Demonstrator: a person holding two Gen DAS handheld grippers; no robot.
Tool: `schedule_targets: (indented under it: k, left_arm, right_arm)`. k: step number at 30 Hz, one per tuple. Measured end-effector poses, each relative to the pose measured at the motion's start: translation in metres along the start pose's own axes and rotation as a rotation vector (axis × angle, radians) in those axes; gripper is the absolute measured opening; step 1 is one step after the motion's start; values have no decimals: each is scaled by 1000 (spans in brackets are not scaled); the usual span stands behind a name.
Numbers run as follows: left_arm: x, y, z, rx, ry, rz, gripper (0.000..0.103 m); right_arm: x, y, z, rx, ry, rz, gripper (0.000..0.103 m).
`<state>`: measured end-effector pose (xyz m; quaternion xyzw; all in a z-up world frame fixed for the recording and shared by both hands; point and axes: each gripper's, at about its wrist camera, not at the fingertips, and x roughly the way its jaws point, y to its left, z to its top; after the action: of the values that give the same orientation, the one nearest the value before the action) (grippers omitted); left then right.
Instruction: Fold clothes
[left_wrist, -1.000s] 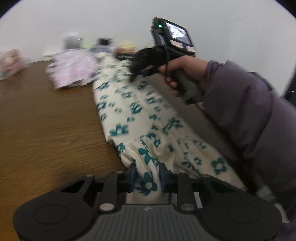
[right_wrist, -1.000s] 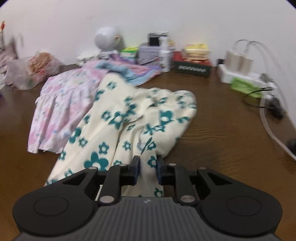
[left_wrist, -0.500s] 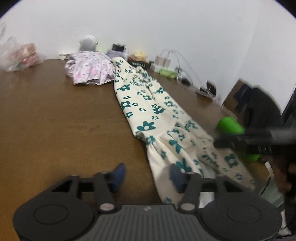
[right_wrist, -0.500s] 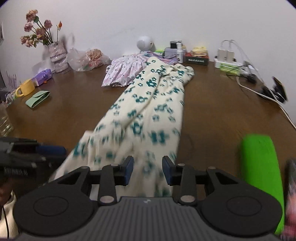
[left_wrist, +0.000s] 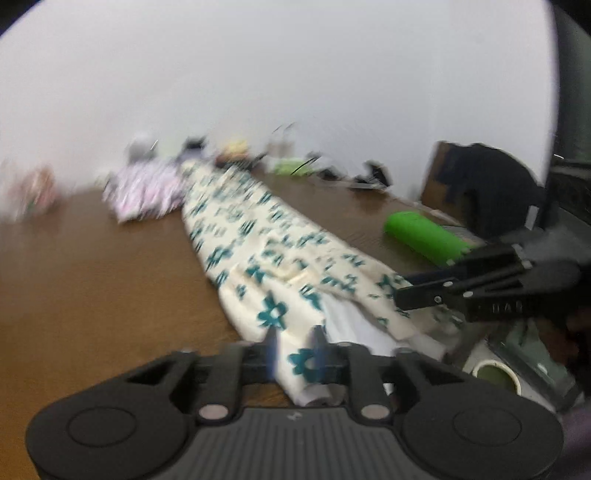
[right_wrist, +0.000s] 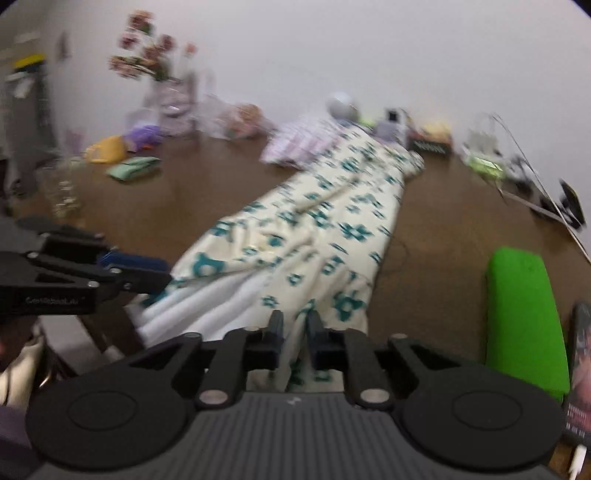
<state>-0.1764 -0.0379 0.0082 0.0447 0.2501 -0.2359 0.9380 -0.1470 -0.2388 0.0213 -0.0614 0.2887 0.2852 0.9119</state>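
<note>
Straddling the near hem of the floral garment, the L gripper is opening its jaws, cloth between the pads but whether they're pressing on it is lost in blur. R gripper is closing its narrow gap, a fold of the same hem sitting between its fingers, looks pinched (blur makes contact hard to confirm). Both are sitting at the near table edge, L gripper to the left of the R in the right wrist view. Garment is lying stretched lengthwise on the brown table, running away toward the wall, white lining showing at the hem. Pink floral garment is lying at its far end, just beside it. Green roll is lying on the table to the right.
</note>
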Motion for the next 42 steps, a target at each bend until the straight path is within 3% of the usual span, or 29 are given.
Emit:
schedule_targets:
  k: [1,2,4,7,12,17,20,22,24,28,29,31,32,34,35,38,41,42]
  left_arm:
    - [-5,0,-2,42,-28,-16,78]
    - [-8,-1,-4,97,-59,-27,88]
    - [-11,-5,-7,211,-102,-53,88]
    - [5,-10,-6,277,-54,-109,88]
    - [28,-15,-7,308,7,-138,86]
    - [37,-17,-15,316,21,-159,85]
    - [37,-16,-13,279,27,-187,54]
    - [35,-17,-14,274,29,-191,49]
    - [32,-18,-15,268,32,-195,37]
    - [21,-25,-18,292,38,-204,31]
    - [18,-26,-19,301,35,-205,32]
    - [13,-28,-24,330,24,-213,48]
    - [11,-30,-27,363,18,-223,63]
    - [7,-33,-33,430,7,-242,71]
    - [7,-35,-35,463,6,-245,71]
    - [15,-40,-36,528,23,-230,71]
    - [21,-40,-34,539,34,-226,60]
    - [21,-39,-31,532,41,-234,57]
  right_arm:
    - [-6,-2,-2,-29,-21,15,61]
    - [-11,-3,-3,-57,-42,31,71]
    - [-19,-7,-8,-127,-57,87,76]
    - [-16,-10,-14,-199,-36,185,83]
    - [3,-7,-24,-232,9,214,83]
    - [7,-12,-27,-213,-17,242,76]
    - [6,-15,-27,-211,-29,248,54]
    - [3,-16,-29,-212,-39,252,37]
    - [1,-16,-31,-213,-49,257,28]
    - [-8,-10,-36,-227,-52,268,15]
    - [-10,-8,-38,-231,-52,271,15]
    - [-16,-4,-40,-251,-46,266,17]
    - [-20,-3,-40,-266,-41,261,22]
    - [-27,-2,-39,-302,-43,272,64]
    - [-30,-2,-40,-322,-58,287,69]
    - [-27,-1,-41,-375,-66,286,72]
    - [-15,2,-43,-426,-67,275,71]
    - [-11,2,-44,-440,-66,276,61]
